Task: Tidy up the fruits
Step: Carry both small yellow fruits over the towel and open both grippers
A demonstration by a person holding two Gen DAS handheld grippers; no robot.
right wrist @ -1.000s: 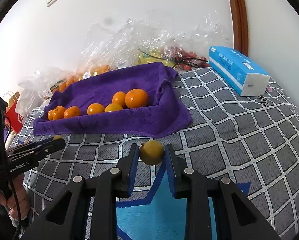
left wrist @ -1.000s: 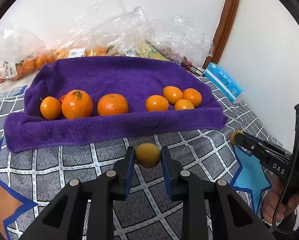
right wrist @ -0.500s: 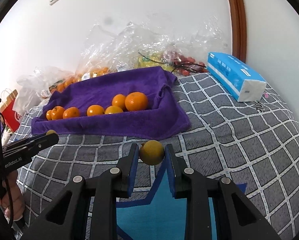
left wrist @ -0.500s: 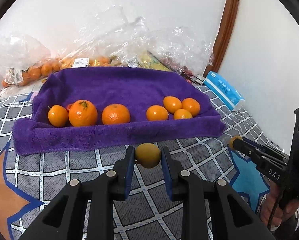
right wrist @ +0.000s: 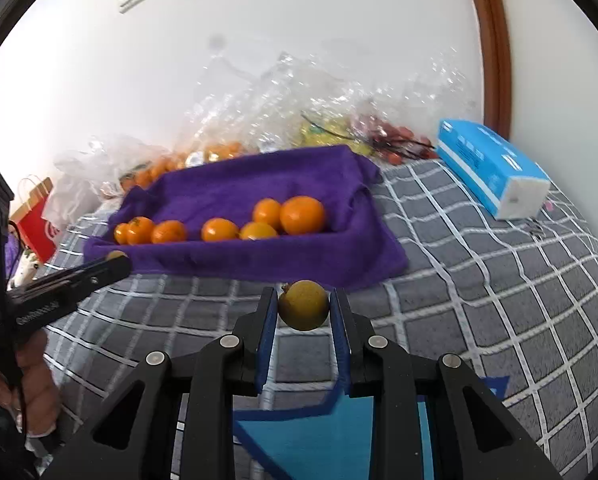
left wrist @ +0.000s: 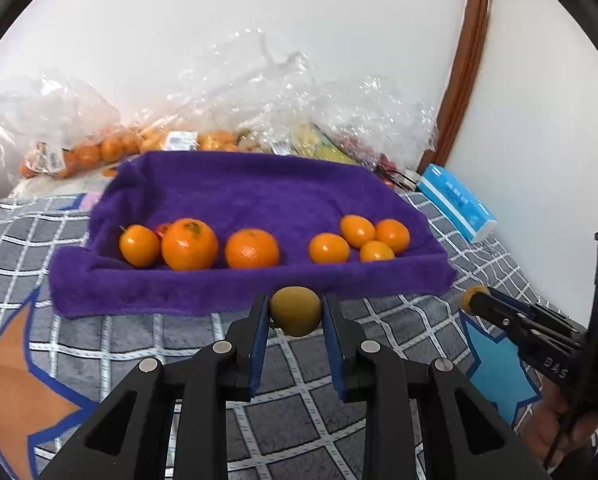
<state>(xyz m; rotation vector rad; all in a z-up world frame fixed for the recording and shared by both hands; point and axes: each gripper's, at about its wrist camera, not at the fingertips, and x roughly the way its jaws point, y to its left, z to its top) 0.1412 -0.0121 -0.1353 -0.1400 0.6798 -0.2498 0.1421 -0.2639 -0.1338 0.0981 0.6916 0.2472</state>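
Note:
My left gripper (left wrist: 295,312) is shut on a yellow-green fruit (left wrist: 295,311), held above the checked bedspread just in front of the purple towel (left wrist: 259,188). My right gripper (right wrist: 303,306) is shut on a second yellow-green fruit (right wrist: 303,305), also in front of the towel (right wrist: 267,184). Several oranges lie in a row on the towel, among them a large one on the left (left wrist: 189,244) and a cluster on the right (left wrist: 363,236). The right gripper's tip with its fruit shows in the left wrist view (left wrist: 473,298); the left gripper's tip shows in the right wrist view (right wrist: 115,258).
Clear plastic bags of fruit (left wrist: 259,120) lie against the wall behind the towel. A blue tissue pack (left wrist: 455,202) lies at the right by a brown door frame (left wrist: 465,60). A red paper bag (right wrist: 35,216) stands at the far left.
Both grippers have risen and moved a little nearer the towel's front edge, each still holding its fruit. The fruits on the towel have not moved.

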